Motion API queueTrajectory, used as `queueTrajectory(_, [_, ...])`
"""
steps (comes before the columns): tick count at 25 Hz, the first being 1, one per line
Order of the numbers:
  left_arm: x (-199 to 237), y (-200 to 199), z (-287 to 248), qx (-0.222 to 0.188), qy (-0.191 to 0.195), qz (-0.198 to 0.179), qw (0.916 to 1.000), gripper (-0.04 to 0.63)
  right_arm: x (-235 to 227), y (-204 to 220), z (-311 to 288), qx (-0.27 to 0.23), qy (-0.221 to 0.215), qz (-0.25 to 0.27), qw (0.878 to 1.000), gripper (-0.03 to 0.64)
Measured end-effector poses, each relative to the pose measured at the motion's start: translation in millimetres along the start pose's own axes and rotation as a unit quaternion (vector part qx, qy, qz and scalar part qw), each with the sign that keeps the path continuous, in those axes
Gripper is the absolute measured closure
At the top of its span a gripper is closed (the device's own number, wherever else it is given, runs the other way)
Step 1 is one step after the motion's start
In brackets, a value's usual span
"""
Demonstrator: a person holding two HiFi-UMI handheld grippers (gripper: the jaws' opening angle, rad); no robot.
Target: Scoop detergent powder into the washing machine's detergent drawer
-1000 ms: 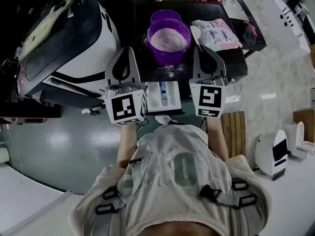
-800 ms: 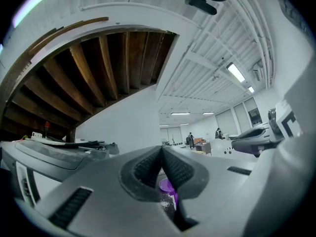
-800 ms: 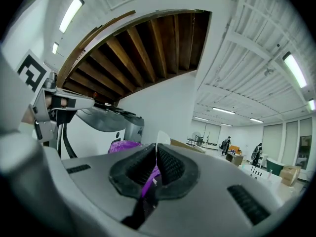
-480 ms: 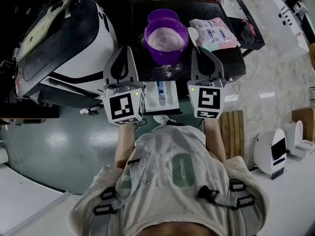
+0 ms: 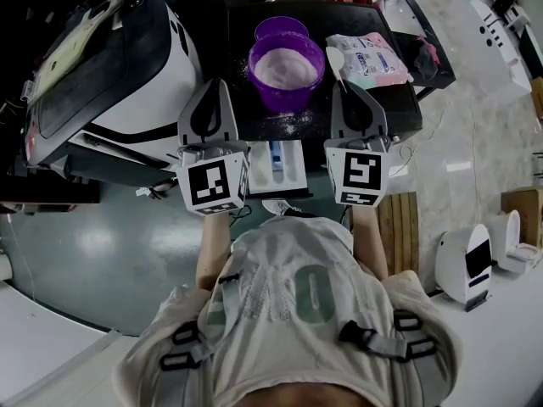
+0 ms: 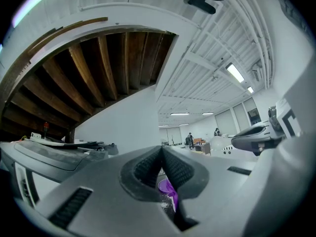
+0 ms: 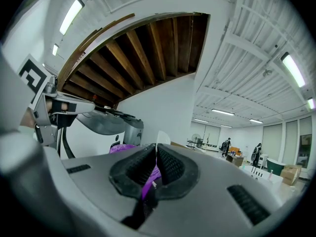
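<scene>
A purple tub (image 5: 287, 68) full of white detergent powder stands on a dark table (image 5: 399, 100), with its purple lid (image 5: 282, 29) behind it. A white scoop (image 5: 336, 59) lies just right of the tub. The white detergent drawer (image 5: 281, 164) juts out open below the table's front edge, between my two grippers. My left gripper (image 5: 214, 91) is shut and holds nothing, front-left of the tub. My right gripper (image 5: 353, 90) is also shut and holds nothing, just in front of the scoop. In the right gripper view the tub (image 7: 123, 147) and the scoop (image 7: 163, 137) show past the shut jaws.
The white and black washing machine (image 5: 110, 66) fills the left side. A pink and white detergent bag (image 5: 372, 58) lies right of the scoop. Spilled powder (image 5: 293, 124) dusts the table's front. A wooden pallet (image 5: 402, 219) and white devices (image 5: 471, 265) are on the floor at right.
Almost nothing: the head view has shifted slightly, and both grippers stay shut at the table's front.
</scene>
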State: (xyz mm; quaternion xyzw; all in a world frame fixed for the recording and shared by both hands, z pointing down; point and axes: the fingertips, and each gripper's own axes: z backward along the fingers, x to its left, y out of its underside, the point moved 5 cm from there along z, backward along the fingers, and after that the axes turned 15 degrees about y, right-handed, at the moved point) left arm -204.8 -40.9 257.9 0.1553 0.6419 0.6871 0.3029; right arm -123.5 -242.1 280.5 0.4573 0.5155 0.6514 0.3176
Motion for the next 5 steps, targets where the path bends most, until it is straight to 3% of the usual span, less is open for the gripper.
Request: queueTrajectory(5, [-1.6, 0.7, 0.7, 0.002, 0.002, -0.001, 1.0, 0.575, -2.0, -0.1, 2.1, -0.001, 0.003, -0.003, 1.0, 0.604])
